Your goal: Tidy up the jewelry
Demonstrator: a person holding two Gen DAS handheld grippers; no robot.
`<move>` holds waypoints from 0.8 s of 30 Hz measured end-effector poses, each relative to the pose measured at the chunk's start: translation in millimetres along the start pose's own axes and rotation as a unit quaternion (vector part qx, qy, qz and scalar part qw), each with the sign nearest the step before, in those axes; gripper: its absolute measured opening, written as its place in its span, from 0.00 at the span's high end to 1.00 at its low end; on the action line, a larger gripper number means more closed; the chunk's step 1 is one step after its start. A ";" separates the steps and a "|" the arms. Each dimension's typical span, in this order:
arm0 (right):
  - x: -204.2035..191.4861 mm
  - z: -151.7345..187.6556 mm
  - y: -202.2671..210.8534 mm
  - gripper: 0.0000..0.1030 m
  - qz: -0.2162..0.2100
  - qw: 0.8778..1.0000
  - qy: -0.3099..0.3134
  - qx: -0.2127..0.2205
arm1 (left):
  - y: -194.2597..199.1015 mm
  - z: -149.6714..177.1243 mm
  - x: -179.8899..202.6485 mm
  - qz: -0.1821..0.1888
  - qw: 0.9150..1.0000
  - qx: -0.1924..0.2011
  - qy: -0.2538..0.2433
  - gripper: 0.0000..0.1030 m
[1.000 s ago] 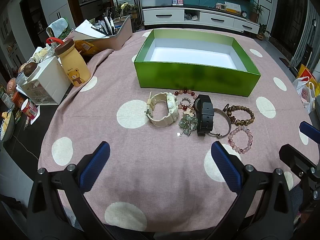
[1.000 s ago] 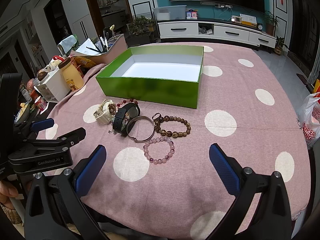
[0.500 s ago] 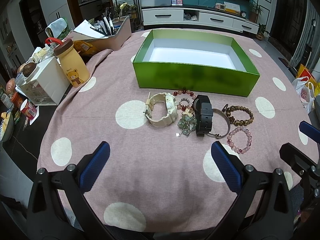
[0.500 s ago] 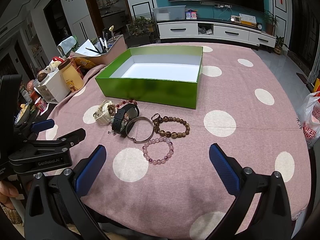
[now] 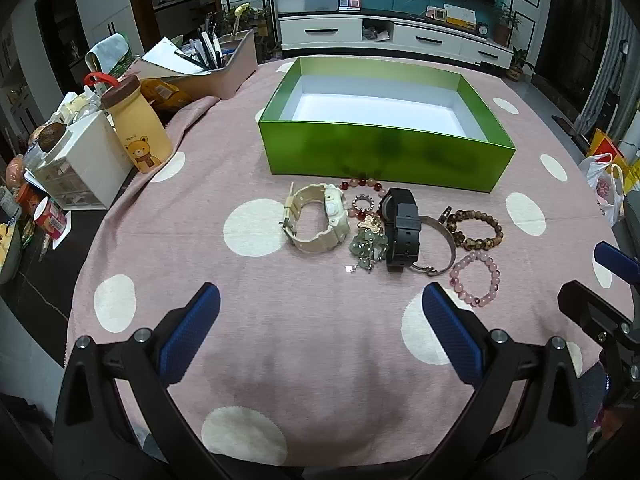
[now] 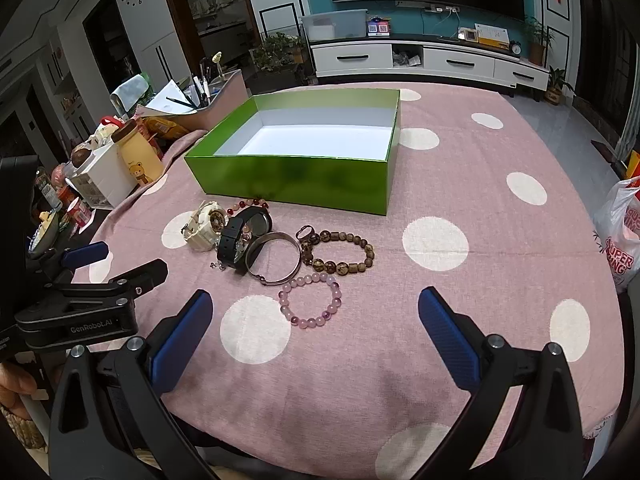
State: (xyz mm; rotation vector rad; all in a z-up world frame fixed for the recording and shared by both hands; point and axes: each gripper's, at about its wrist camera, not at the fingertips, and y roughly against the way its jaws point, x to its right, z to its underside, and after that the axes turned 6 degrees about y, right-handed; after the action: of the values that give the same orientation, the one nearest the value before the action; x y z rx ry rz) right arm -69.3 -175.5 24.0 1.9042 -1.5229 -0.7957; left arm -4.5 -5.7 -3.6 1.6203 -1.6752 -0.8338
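Observation:
An empty green box with a white inside stands on the pink dotted tablecloth. In front of it lie a cream watch, a black watch, a metal bangle, a brown bead bracelet, a pink bead bracelet and a green charm piece. My left gripper is open and empty, short of the jewelry. My right gripper is open and empty, just short of the pink bracelet.
At the table's left stand a yellow bear bottle, a white drawer box and a tray of pens and papers. A plastic bag hangs past the right edge.
Both views have shifted only slightly; the jewelry and box lie as before, and both grippers stay open.

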 end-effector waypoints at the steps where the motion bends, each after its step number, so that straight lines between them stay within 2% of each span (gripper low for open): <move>1: 0.6 0.0 -0.3 0.01 0.000 1.000 0.000 0.000 | 0.0 0.2 0.3 0.001 1.000 0.001 0.000 0.02; 15: 20.6 15.0 -30.3 0.01 -0.038 0.999 -0.010 -0.019 | -9.7 0.0 4.0 0.060 0.998 0.025 0.006 0.02; 17: 23.2 18.5 -36.7 0.06 -0.049 0.998 -0.014 -0.023 | -13.5 0.8 5.3 0.071 0.997 0.026 0.007 0.04; 24: 27.4 25.6 -59.4 0.30 -0.069 0.997 -0.022 -0.042 | -30.0 3.3 12.2 0.107 0.994 0.020 0.001 0.21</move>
State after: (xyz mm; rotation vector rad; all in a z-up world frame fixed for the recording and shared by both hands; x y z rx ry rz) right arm -45.5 -192.7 -39.8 1.9570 -1.3731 -0.9521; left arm 10.0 -18.9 -29.6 1.4346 -1.8365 -0.6963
